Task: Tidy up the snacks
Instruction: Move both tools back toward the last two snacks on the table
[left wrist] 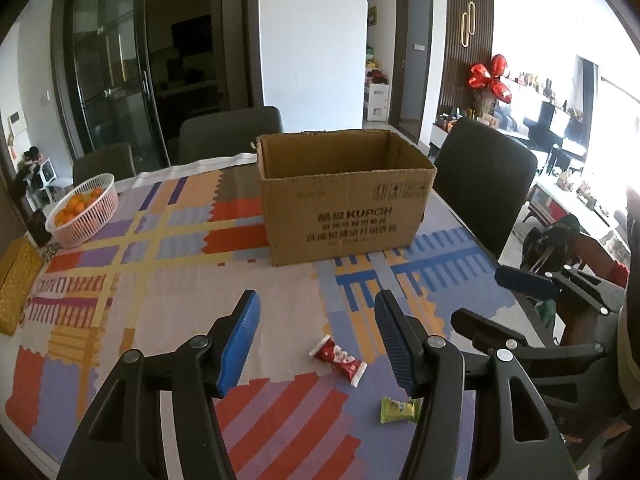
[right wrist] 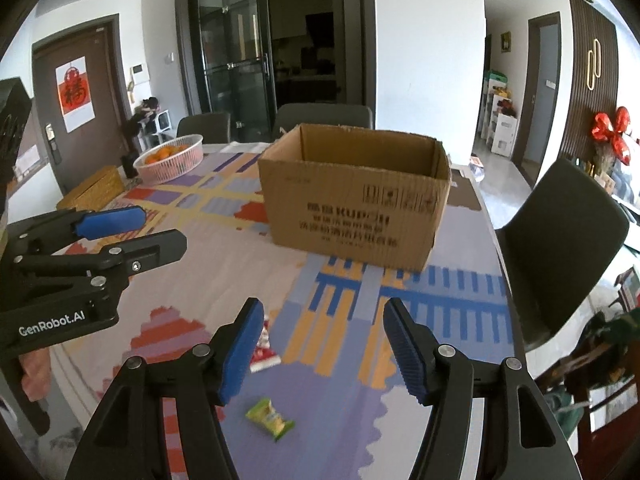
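i've got both tongs over the counter now, angled down at its patterned cloth. my left tongs are spread, nothing between the blue pads, and the red snack packet lies flat on the cloth right in the gap between them, not touched by either pad. just nearer me and a bit to the right sits the green snack packet, partly tucked behind the right-hand finger in that view. over on the right camera, my right tongs are spread too, holding nothing; the green snack packet lies on the cloth below the gap, closer to the left pad, and the red snack packet peeks out from behind that left pad, mostly hidden. the two tongs hang side by side, each visible at the edge of the other's view. further back on the counter stands the open cardboard box, upright, flaps out of the way; i can't see into its bottom. off to the far left there's a pink basket of oranges, well apart from the snacks, and dark chairs ring the counter.
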Motion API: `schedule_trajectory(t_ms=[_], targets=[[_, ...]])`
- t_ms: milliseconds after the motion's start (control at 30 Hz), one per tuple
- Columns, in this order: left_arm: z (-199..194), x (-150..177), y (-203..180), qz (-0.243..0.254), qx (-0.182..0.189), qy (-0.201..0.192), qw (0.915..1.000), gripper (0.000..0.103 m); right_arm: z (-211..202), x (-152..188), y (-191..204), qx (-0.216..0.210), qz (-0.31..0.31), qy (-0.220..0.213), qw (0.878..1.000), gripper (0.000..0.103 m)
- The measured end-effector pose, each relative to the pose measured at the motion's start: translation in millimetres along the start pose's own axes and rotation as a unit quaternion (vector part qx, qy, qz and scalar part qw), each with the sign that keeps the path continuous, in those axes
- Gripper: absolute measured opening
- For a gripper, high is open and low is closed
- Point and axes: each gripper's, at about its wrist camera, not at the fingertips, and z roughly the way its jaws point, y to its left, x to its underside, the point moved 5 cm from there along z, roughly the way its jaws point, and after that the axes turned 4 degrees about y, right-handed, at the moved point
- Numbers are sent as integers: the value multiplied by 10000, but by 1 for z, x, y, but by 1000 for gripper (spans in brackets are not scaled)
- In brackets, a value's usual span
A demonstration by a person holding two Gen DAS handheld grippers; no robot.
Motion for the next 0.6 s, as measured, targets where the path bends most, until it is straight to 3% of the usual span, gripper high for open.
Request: schedule_trajectory(t_ms=[600], targets=[[1,32,7,225,-302,122,9992,59,2,40,21,-94,-42,270,9996,63]])
